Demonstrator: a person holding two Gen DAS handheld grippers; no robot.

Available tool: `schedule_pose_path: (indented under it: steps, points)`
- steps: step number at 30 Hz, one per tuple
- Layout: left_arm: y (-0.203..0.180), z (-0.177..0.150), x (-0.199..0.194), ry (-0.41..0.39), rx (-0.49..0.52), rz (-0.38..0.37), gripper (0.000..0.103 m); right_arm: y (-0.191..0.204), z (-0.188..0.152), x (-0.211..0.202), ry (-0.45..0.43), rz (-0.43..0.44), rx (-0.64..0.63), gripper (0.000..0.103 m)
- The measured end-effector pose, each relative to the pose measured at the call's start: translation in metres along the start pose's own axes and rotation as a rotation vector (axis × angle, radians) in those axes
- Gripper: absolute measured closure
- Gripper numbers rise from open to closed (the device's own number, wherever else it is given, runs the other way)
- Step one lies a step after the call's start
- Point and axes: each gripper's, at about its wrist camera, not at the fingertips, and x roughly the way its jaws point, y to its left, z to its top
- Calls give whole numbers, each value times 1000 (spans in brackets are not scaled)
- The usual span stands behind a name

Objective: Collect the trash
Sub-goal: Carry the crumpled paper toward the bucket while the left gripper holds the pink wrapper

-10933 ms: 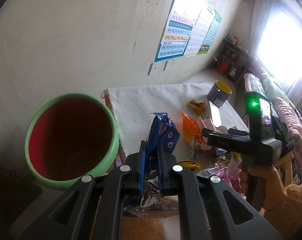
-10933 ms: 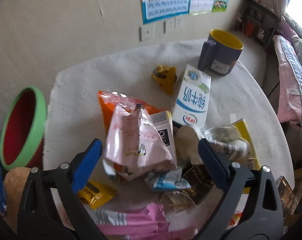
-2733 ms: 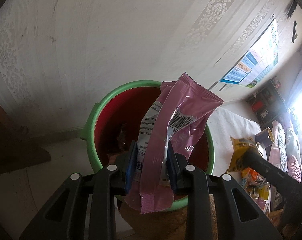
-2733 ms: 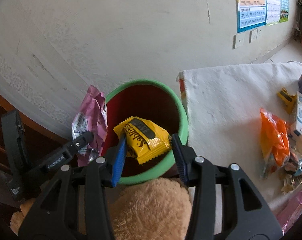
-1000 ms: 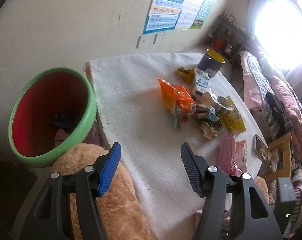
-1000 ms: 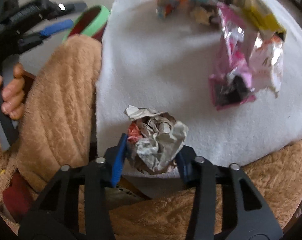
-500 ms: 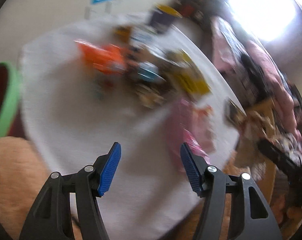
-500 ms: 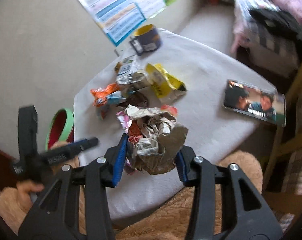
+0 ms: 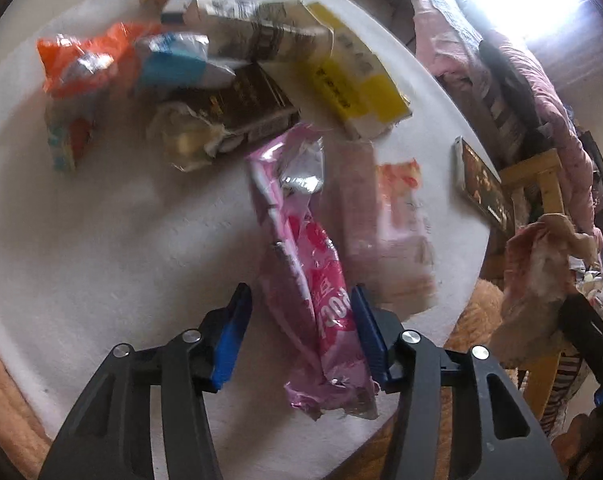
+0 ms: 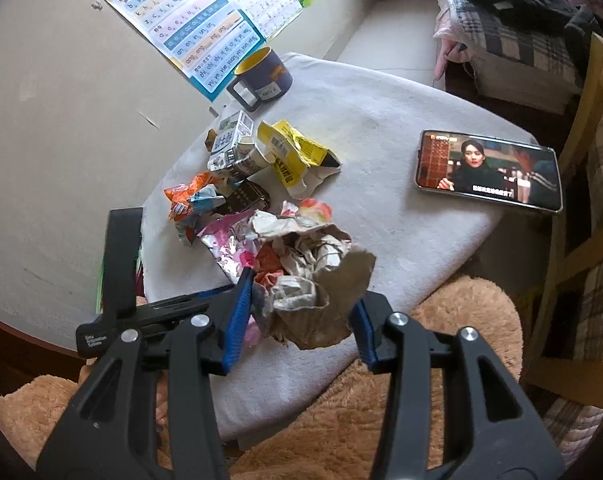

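Note:
On the white-clothed table (image 9: pixel 101 260), a long pink wrapper (image 9: pixel 309 280) lies near the front edge. My left gripper (image 9: pixel 297 332) points down over it, jaws closing. The wrapper is between the blue pads: the right one touches it and the left one stands a little off. My right gripper (image 10: pixel 301 304) holds a wad of crumpled paper (image 10: pixel 309 276) above the table's near edge. Its jaws are easing open slightly, but the pads still press the wad. In the left wrist view the crumpled paper (image 9: pixel 541 276) hangs at the far right. Only a sliver of the green bin (image 10: pixel 98 292) shows.
More trash lies behind the pink wrapper: an orange packet (image 9: pixel 77 64), a dark packet (image 9: pixel 241 108), a yellow packet (image 9: pixel 353 76), a pale pink wrapper (image 9: pixel 385 232) and a milk carton (image 10: pixel 233 140). A phone (image 10: pixel 487 172), a blue mug (image 10: pixel 261 76) and a wooden chair (image 10: pixel 581 200) are nearby.
My left gripper swung from beside the bin across the table, came down over the pink wrapper and narrowed its jaws. My right gripper turned up to face the table, still holding the paper wad.

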Motion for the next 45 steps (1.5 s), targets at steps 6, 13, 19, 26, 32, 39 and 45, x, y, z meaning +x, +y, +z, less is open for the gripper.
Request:
schedule_pose_path:
  steps: [6, 13, 19, 26, 32, 39, 45]
  points:
    - [-2, -1, -10, -37, 16, 33, 57, 0, -2, 7, 16, 18, 7, 59]
    - [-3, 5, -15, -45, 48, 13, 85, 7, -3, 10, 25, 21, -12, 59]
    - [2, -7, -45, -98, 59, -26, 90, 19, -3, 12, 24, 0, -57, 59]
    - [15, -9, -94, -231, 44, -10, 90, 44, -1, 19, 30, -9, -125, 59]
    - [38, -11, -123, -317, 2, 11, 90, 71, -1, 30, 50, 0, -188, 59]
    - [67, -17, -145, -396, -52, 64, 90, 106, 2, 39, 51, 18, -258, 59]
    - [88, -20, -159, -448, -93, 84, 90, 135, 15, 41, 13, 24, -300, 59]
